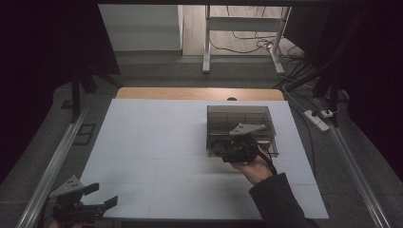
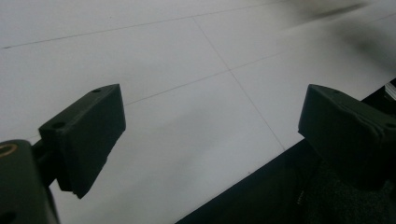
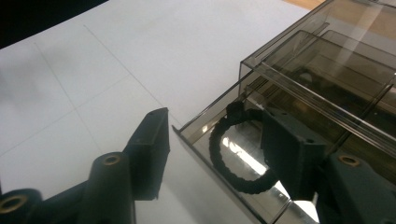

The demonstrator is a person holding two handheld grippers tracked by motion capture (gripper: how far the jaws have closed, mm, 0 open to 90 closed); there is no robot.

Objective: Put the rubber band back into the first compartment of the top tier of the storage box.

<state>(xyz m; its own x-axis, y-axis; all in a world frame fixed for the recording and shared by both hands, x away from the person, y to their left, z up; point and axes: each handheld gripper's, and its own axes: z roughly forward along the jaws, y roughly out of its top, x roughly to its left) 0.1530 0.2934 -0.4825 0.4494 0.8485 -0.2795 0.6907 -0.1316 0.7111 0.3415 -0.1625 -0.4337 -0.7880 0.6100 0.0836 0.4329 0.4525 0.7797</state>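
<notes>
Placement looks done: black ring [image 3: 238,161] lies in the pulled-out drawer [image 3: 224,175] of the smoky box [image 1: 240,126], and shutting it seems left. Right gripper [image 3: 219,154] straddles the drawer's wall, jaws half apart (gripping nothing). Left gripper [image 1: 97,195] idles wide at the table's near corner.

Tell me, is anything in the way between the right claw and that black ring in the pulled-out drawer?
Yes, partly. The right claw straddles the drawer's front corner: one jaw stands outside the drawer's clear wall, the other inside beside the black ring. So that wall stands between the outer jaw and the ring, which lies loose on the drawer floor.
</notes>
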